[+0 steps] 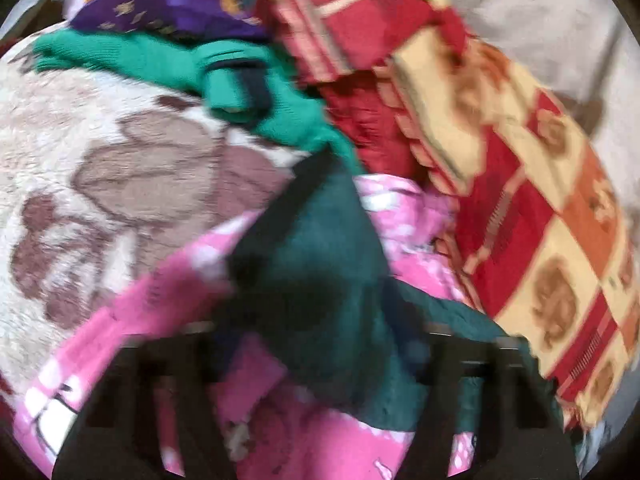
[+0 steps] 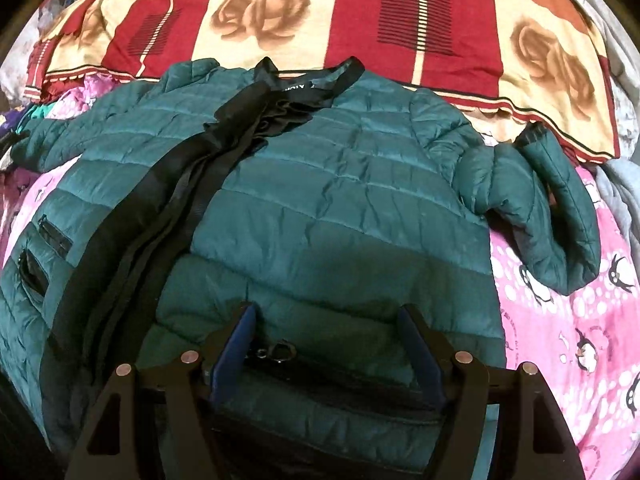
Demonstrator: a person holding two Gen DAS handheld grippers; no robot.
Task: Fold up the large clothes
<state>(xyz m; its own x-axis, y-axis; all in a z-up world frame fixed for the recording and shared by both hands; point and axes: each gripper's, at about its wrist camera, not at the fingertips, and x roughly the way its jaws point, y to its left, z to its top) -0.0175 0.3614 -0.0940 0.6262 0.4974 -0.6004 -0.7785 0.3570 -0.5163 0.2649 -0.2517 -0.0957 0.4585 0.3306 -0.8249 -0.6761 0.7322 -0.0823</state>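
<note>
The dark teal quilted puffer jacket (image 2: 328,200) lies spread front-up on a pink penguin-print blanket (image 2: 568,320), its collar pointing away from the right claw (image 2: 326,316). The black zipper band (image 2: 176,200) runs diagonally from the collar toward the near left of that claw. One sleeve (image 2: 560,216) is bent at the far right, its cuff resting on the blanket. Beyond the jacket lies a red and cream rose-print blanket (image 2: 280,20).

The right claw stands open, its blue-padded fingers (image 2: 236,344) spread over the jacket's near hem, with a zipper pull (image 2: 280,350) between them; contact of the pads with the fabric cannot be confirmed.

The left wrist view is blurred. A fold of the teal jacket (image 1: 320,260) rises between the fingers of the left claw (image 1: 316,344). Whether this claw grips the fabric cannot be told. Ahead of it lie a bright green knit garment (image 1: 168,60) and a purple garment (image 1: 160,4); a cream plush blanket (image 1: 100,168) lies to its left.
</note>
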